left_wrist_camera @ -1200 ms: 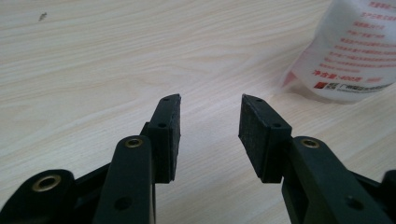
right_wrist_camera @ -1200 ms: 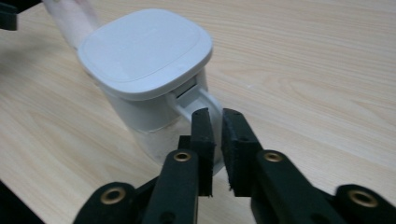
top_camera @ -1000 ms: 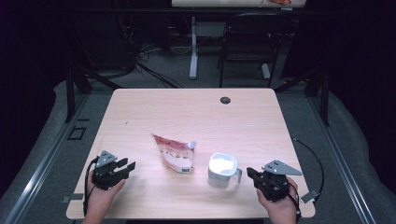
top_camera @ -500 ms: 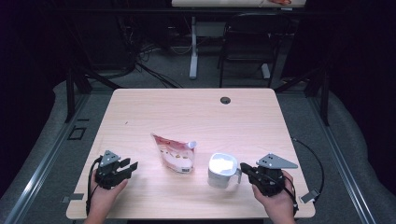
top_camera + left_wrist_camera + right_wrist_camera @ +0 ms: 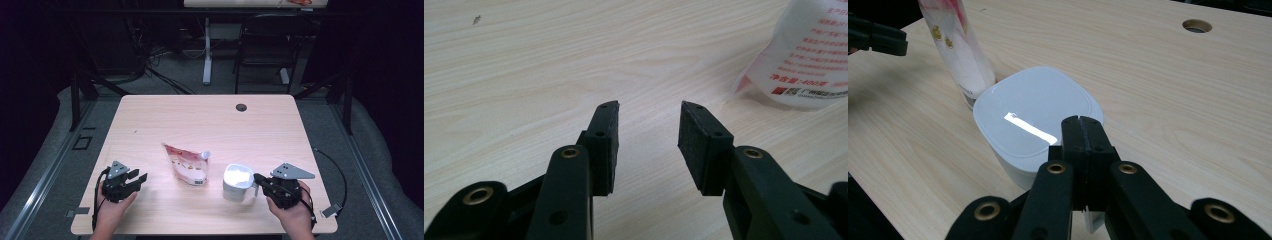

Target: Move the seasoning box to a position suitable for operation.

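Observation:
A white lidded container (image 5: 237,180) (image 5: 1033,115) stands on the front right of the table. My right gripper (image 5: 257,177) (image 5: 1082,122) is shut, its tips at the container's near rim; a white handle piece shows just under the jaws. Whether the tips touch the lid I cannot tell. A red-and-white spouted pouch (image 5: 186,165) (image 5: 955,45) (image 5: 809,55) lies left of the container. My left gripper (image 5: 140,176) (image 5: 649,117) rests at the front left, open, with bare wood between its pads and the pouch off to its right.
The light wooden table (image 5: 200,125) has a round cable hole (image 5: 241,107) (image 5: 1196,25) near its far edge. Chairs and desk legs stand on the floor beyond. A cable (image 5: 340,170) trails off the right edge.
My right gripper has moved left and a little up, from beside the container to its rim, still shut. The left gripper has kept still.

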Tool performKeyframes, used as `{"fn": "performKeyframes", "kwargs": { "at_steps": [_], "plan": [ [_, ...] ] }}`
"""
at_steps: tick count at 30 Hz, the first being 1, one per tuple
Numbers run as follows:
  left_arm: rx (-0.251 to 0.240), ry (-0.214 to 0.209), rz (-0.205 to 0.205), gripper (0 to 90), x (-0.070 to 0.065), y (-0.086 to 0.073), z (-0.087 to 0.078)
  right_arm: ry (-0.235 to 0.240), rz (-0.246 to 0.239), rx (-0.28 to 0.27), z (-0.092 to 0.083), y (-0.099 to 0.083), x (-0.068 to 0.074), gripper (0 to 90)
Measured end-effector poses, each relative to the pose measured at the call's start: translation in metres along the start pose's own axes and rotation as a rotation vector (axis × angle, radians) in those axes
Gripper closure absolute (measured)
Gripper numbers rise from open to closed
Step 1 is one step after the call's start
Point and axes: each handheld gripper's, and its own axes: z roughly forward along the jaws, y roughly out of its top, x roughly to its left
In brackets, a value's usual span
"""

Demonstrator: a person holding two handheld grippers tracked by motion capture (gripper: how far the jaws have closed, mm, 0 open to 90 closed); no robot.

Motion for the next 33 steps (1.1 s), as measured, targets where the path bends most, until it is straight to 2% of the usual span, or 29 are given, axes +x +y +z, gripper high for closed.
{"fn": "performKeyframes", "kwargs": {
  "at_steps": [2,6,8,13,20,33],
  "plan": [
    [0.005,0.001,0.005,60.2,0.001,0.000,-0.001,-0.002,0.002,0.000,0.000,-0.001,-0.001,90.0],
    [0.002,0.000,-0.011,60.2,0.003,-0.001,0.000,0.004,0.020,-0.002,0.001,-0.004,-0.004,90.0],
    [0.000,-0.016,-0.020,60.2,0.002,-0.002,0.000,0.011,0.014,-0.001,0.005,-0.005,-0.002,90.0],
    [0.012,-0.029,-0.002,60.3,-0.001,-0.001,-0.001,0.028,0.028,-0.018,0.011,-0.005,0.000,90.0],
    [0.016,-0.042,0.014,60.7,-0.004,0.000,0.001,0.022,0.019,-0.016,0.017,-0.001,0.001,90.0],
    [0.005,-0.043,0.003,60.3,-0.002,-0.001,0.001,0.038,0.046,-0.034,0.018,-0.002,-0.004,90.0]
  ]
}}
